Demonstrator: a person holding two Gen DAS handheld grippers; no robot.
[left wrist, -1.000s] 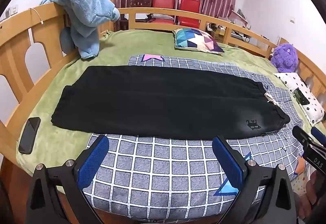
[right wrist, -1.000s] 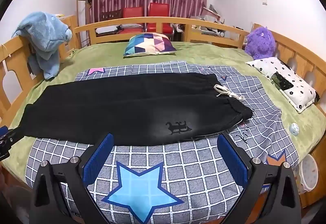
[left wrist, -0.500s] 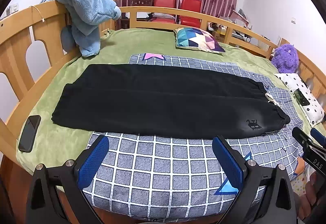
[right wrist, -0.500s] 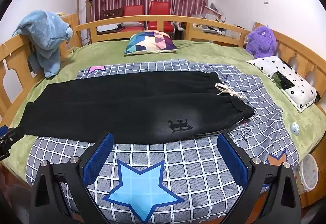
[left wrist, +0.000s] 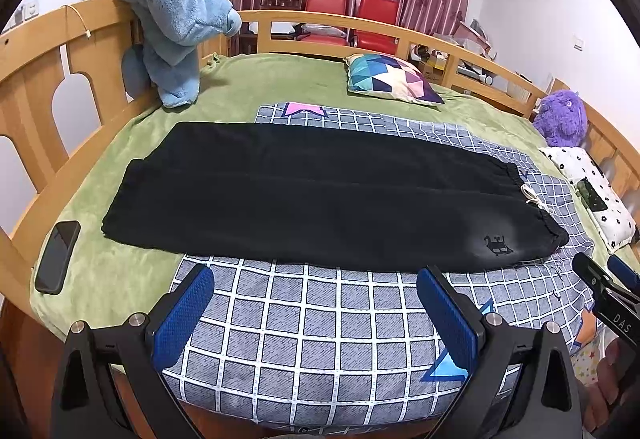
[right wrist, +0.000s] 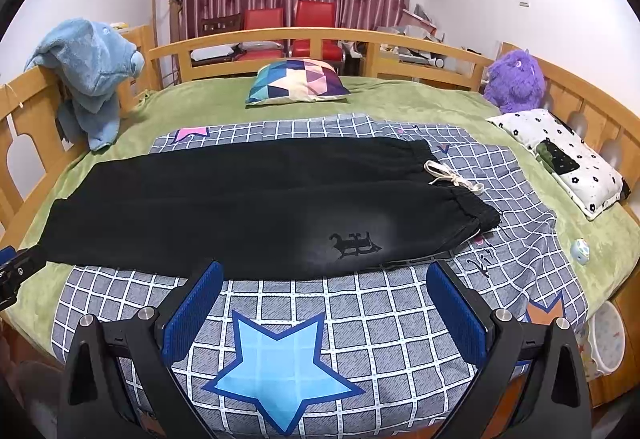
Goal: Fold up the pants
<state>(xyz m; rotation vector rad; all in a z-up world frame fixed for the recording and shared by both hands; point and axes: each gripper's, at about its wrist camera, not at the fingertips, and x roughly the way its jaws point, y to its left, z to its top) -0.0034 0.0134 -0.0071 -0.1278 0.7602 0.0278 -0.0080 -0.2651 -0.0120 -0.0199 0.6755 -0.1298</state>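
Pants (left wrist: pixel 320 195), black: laid flat and lengthwise across the bed (left wrist: pixel 280 79), one leg on the other; waistband with pale drawstring (right wrist: pixel 452 177) toward the right, cuffs toward the left; small dark emblem (right wrist: pixel 354 244) near the waist. Mostly on the checked blanket (left wrist: pixel 320 327), cuff end over the green cover.
Bed, wooden railed frame, green cover.
Checked blanket, grey-blue with star motifs, spread over the bed's near half.
Blue plush robe (left wrist: pixel 176 19), draped over the left rail.
Geometric cushion (right wrist: pixel 298 79), at the far side of the bed.
Purple plush toy (right wrist: pixel 516 81), at the right rail.
White flowered pillow (right wrist: pixel 560 155), right edge, dark object lying on it.
Left claw (left wrist: pixel 316 315): fingers spread wide apart, empty, poised above the blanket's near edge, short of the pants.
Right claw (right wrist: pixel 320 315): fingers likewise wide apart, empty, above the blue star, near the waist end.
Phone (left wrist: pixel 58 257), dark, on the green cover beside the cuffs.
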